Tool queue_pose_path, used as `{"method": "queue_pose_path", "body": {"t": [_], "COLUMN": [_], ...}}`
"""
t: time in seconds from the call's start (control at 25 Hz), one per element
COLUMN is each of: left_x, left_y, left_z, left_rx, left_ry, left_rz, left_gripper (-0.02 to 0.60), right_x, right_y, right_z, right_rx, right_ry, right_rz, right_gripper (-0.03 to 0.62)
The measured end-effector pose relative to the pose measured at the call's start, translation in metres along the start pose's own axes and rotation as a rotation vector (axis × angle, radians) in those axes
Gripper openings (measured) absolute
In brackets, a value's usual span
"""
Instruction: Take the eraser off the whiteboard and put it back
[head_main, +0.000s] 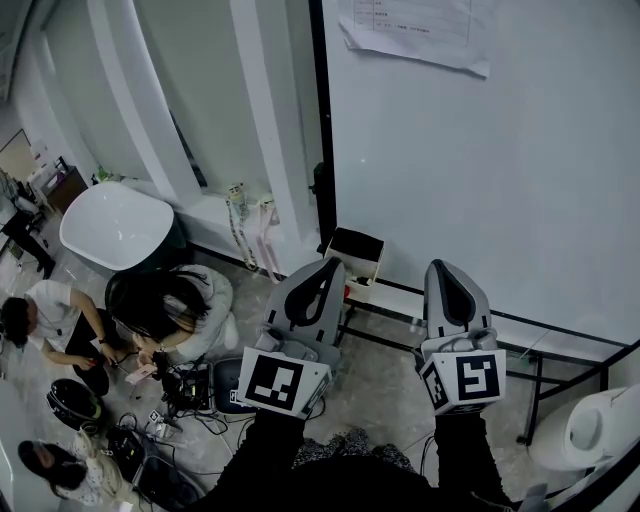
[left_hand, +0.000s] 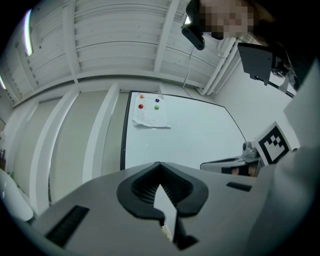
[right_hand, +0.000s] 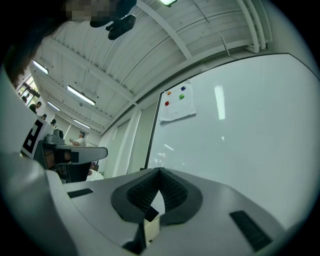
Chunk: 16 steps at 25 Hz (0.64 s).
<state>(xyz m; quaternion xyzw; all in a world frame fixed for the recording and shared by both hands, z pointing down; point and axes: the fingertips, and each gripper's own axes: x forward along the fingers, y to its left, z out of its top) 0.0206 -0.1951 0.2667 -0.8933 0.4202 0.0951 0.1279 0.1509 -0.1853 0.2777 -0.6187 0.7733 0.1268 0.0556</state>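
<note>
The whiteboard (head_main: 480, 170) stands upright straight ahead and fills the right of the head view. A small white block with a black top, which looks like the eraser (head_main: 356, 253), sits at its lower left corner. My left gripper (head_main: 324, 264) is shut and empty, its tip just below and left of that block, apart from it. My right gripper (head_main: 448, 268) is also shut and empty, held before the board's lower edge. Both gripper views look up at the board (left_hand: 185, 135) (right_hand: 240, 120) past shut jaws; the eraser is hidden in both.
A sheet of paper (head_main: 410, 30) hangs on the board's top under coloured magnets (left_hand: 149, 102). The board's black stand frame (head_main: 520, 350) runs along the floor. Several people (head_main: 170, 310) crouch among cables at the left, beside a white tub (head_main: 115, 225).
</note>
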Motion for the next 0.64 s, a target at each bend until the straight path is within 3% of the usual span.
{"method": "queue_pose_path", "body": {"t": [0.64], "left_x": [0.0009], "left_y": [0.0000], "left_z": [0.0006], "left_rx": [-0.006], "left_ry": [-0.012], "left_rz": [0.005], "left_gripper": [0.002], "right_x": [0.0011], "right_y": [-0.0037], "right_z": [-0.0086], "right_rx": [0.008], "right_ry": [0.020], "right_rz": [0.002], "right_gripper": [0.006]}}
